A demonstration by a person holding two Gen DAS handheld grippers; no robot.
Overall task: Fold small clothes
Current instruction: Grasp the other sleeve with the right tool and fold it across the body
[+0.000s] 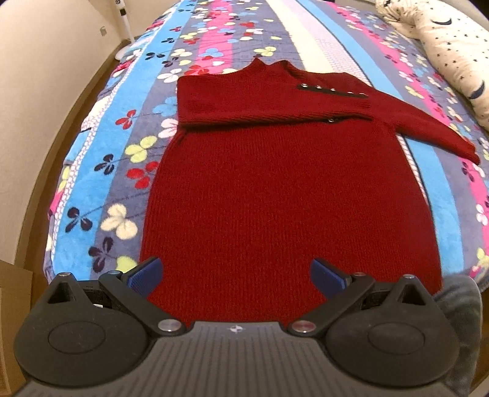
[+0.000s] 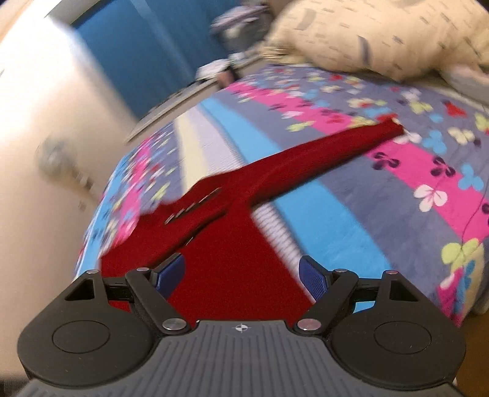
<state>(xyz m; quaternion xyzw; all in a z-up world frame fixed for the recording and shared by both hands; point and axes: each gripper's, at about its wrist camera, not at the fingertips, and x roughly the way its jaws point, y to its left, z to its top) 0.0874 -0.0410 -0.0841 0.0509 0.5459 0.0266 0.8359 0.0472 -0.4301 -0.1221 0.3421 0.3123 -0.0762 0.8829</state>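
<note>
Nearest you, the left gripper [image 1: 235,276] tilts steeply down over the hem end of the red knitted sweater [image 1: 275,198]; its blue pads [image 1: 145,276] stand wide apart, with nothing pinched between them. The knit fills the gap, but whether the pads touch it cannot be told. Your right gripper [image 2: 243,274] points at a shallower angle across the same garment, near its right edge. Its fingers are likewise spread wide and hold nothing, and the red cloth [image 2: 232,268] lies below them.

The sweater lies flat on the striped flowered blanket [image 1: 101,171] of the bed, hem toward you and collar away. In the left wrist view, one sleeve [image 1: 259,107] is folded across the chest, its cuff ending near a row of small metal buttons [image 1: 330,90]. The other sleeve [image 1: 428,128] runs out unfolded to the right, onto the blanket.

The right wrist view is blurred, yet it shows that unfolded sleeve [image 2: 321,155] along its whole length, reaching far up and to the right across a pink stripe. It also shows a blue panel [image 2: 146,52] beyond the bed, which the left view lacks.

The left view alone shows the collar, a white stand [image 1: 125,27] on the floor by the wall, and grey cloth [image 1: 461,308] at the lower right. Farthest off in both views lies a cream patterned pillow [image 1: 449,45] at the head of the bed.
</note>
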